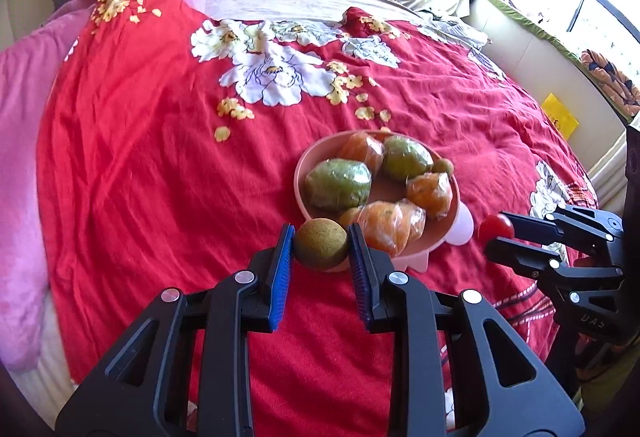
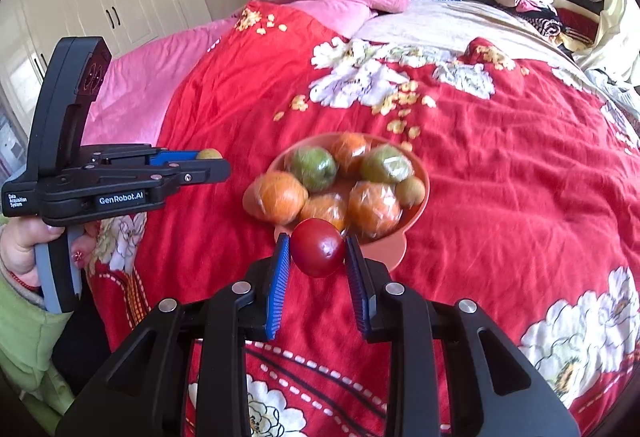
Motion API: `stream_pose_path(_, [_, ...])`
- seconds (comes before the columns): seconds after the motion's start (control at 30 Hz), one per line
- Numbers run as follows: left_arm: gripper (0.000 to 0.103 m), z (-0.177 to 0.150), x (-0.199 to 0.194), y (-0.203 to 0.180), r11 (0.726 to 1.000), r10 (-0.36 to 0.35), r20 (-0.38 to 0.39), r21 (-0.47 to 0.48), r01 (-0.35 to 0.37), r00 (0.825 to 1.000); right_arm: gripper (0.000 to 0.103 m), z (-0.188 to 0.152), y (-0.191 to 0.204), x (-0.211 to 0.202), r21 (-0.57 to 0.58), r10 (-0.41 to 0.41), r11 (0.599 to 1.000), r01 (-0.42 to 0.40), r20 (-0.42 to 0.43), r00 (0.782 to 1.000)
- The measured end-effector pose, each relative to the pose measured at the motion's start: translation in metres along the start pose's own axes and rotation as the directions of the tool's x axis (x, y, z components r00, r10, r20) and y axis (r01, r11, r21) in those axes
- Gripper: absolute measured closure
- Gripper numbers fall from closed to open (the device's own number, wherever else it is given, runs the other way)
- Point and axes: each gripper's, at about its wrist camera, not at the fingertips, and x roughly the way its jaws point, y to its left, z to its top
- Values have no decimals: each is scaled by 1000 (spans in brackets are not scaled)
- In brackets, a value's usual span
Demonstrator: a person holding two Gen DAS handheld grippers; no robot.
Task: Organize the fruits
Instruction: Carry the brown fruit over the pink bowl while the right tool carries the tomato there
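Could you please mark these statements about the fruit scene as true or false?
1. The left gripper is shut on a brownish-green round fruit. True.
2. The right gripper is open and holds nothing. False: it is shut on a red fruit.
3. The pink bowl stands on a bare wooden table. False: it stands on the red flowered bedspread.
4. Several fruits in the bowl are wrapped in clear plastic, such as a wrapped orange fruit. True.
5. The bowl holds only orange fruits. False: a wrapped green fruit lies among them too.
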Motion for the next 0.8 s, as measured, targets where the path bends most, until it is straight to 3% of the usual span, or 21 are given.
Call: stream_pose_path(0.8, [83,20,13,-13,1000,-8,-14,27,8,1000,76,24,-14,-12,14,-14,1000,13,51,999])
